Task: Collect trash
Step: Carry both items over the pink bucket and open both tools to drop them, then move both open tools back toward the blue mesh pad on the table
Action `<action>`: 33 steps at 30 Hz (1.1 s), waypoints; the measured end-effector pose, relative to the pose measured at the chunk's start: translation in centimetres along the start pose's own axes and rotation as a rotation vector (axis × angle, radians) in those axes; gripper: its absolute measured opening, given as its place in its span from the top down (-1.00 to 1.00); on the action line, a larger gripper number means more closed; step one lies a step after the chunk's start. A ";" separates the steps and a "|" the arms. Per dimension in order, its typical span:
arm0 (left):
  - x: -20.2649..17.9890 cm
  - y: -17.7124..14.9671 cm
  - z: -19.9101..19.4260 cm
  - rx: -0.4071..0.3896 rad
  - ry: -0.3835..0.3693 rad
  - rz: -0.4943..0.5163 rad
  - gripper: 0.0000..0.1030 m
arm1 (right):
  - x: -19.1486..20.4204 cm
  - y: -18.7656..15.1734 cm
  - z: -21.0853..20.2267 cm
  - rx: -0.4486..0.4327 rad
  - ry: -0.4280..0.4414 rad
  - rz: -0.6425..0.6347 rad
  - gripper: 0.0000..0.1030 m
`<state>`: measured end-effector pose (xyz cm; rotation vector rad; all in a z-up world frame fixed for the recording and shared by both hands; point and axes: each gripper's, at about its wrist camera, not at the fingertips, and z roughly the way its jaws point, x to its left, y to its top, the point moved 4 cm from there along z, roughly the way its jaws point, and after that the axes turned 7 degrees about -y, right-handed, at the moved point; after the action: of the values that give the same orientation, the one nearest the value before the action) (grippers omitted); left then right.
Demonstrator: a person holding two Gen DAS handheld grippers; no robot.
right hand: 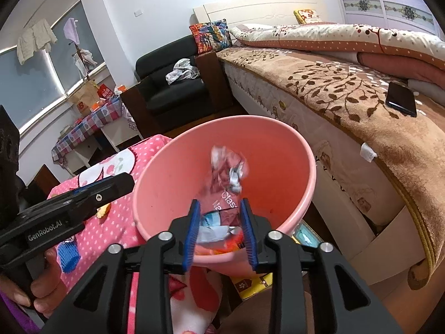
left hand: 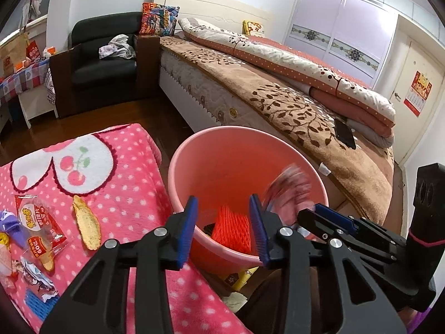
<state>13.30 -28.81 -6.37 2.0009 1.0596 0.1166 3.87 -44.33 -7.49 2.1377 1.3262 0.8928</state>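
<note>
In the left wrist view, the left gripper, fingers spread and empty, is being held over the pink bucket while wrappers are being left on the tabletop, and in the right wrist view a crumpled wrapper is being dropped, blurred, between the right gripper's parted fingers, so the remaining wrappers are probably being fetched next.

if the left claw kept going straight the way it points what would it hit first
Most likely the orange foam net lying inside the pink bucket. The left claw points down into the bucket's mouth with nothing between its open jaws, though depth is hard to judge.
</note>
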 end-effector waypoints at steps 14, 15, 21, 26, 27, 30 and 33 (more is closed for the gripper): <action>0.3 -0.5 -3.0 -0.028 0.009 -0.024 0.25 | 2.5 -0.3 -2.4 -0.041 0.044 -0.042 0.11; 0.4 -0.6 -3.3 -0.030 0.011 -0.029 0.25 | 2.7 -0.4 -2.6 -0.042 0.049 -0.046 0.10; 1.1 -1.4 -5.3 -0.044 0.028 -0.048 0.25 | 4.6 -1.1 -3.4 -0.037 0.090 -0.071 0.08; 2.0 -2.2 -7.4 -0.066 0.057 -0.066 0.25 | 6.6 -1.7 -4.1 -0.035 0.123 -0.109 0.08; 2.2 -2.4 -7.7 -0.069 0.062 -0.069 0.25 | 7.1 -1.9 -4.2 -0.034 0.130 -0.117 0.08; 3.0 -3.0 -9.1 -0.079 0.087 -0.082 0.25 | 8.4 -2.3 -4.4 -0.026 0.156 -0.140 0.08; 3.9 -3.5 -10.3 -0.089 0.114 -0.090 0.25 | 9.9 -2.9 -4.4 -0.015 0.182 -0.163 0.08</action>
<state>9.10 -18.51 -3.43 1.8820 1.1940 0.2289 2.10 -33.96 -3.74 1.9420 1.5527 1.0453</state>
